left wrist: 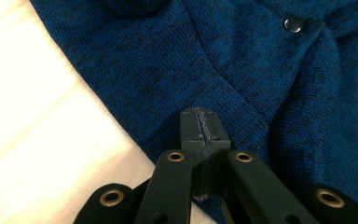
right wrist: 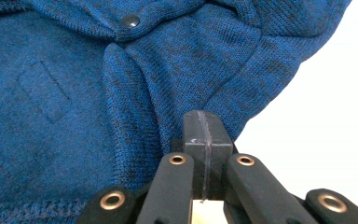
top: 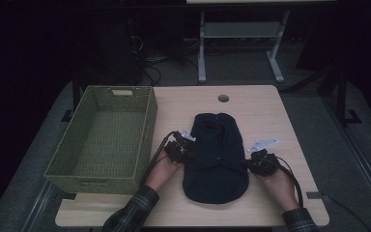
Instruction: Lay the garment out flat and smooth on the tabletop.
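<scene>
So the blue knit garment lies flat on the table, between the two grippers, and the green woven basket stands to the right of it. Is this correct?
Not quite. The green woven basket stands to the left of the blue knit garment, not the right, as the high view shows. The rest holds: the garment lies flat on the table, between the left gripper and the right gripper.

A dark blue knitted garment (top: 216, 157) with metal snap buttons lies flat on the table (top: 265, 111), just right of a green basket (top: 107, 140).
</scene>
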`<state>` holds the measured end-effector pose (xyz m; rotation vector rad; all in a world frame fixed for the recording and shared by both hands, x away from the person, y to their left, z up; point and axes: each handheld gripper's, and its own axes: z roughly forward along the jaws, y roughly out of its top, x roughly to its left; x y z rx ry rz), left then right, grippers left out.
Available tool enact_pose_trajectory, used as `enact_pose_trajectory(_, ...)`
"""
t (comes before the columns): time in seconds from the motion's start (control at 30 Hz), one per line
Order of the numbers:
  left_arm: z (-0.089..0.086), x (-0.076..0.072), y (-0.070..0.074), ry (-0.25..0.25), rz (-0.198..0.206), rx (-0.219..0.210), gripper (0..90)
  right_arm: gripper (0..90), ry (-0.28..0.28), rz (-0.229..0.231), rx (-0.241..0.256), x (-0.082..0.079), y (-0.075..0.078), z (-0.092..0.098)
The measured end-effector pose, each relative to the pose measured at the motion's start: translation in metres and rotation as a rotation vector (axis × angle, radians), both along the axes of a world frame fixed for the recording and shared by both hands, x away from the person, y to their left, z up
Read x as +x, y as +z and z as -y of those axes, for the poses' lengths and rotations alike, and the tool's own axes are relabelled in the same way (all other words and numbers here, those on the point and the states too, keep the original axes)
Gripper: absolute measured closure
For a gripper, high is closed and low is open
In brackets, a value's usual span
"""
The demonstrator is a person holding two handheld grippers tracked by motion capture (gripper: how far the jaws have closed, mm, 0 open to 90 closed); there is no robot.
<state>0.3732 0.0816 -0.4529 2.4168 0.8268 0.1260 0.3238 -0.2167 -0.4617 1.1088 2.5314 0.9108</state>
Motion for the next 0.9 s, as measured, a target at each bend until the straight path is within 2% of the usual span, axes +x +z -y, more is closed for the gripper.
enact_pose_trajectory(0.17, 0.003, -0.008, 0.0, -0.024, 0.011, -0.001, 90.0, 90.0, 0.013, -0.008, -0.004, -0.007, 0.001, 0.002)
enact_pose_trajectory(0.23, 0.004, -0.01, 0.0, -0.038, 0.006, -0.001, 89.9, 90.0, 0.014, -0.007, 0.001, -0.01, 0.0, 0.003)
enact_pose_trajectory(0.27, 0.003, -0.013, 0.0, -0.052, -0.015, -0.01, 90.0, 90.0, 0.02, -0.013, 0.003, -0.014, 0.001, 0.005)
enact_pose_trajectory(0.4, 0.005, -0.019, -0.001, -0.058, -0.025, -0.029, 89.9, 90.0, 0.027, -0.018, 0.0, -0.021, 0.001, 0.007)
enact_pose_trajectory(0.6, 0.009, -0.029, -0.001, -0.096, -0.022, -0.023, 89.8, 90.0, 0.04, -0.022, 0.008, -0.038, 0.001, 0.012)
enact_pose_trajectory(0.9, 0.016, -0.041, 0.0, -0.122, -0.032, -0.027, 89.8, 90.0, 0.046, -0.03, 0.019, -0.052, 0.001, 0.019)
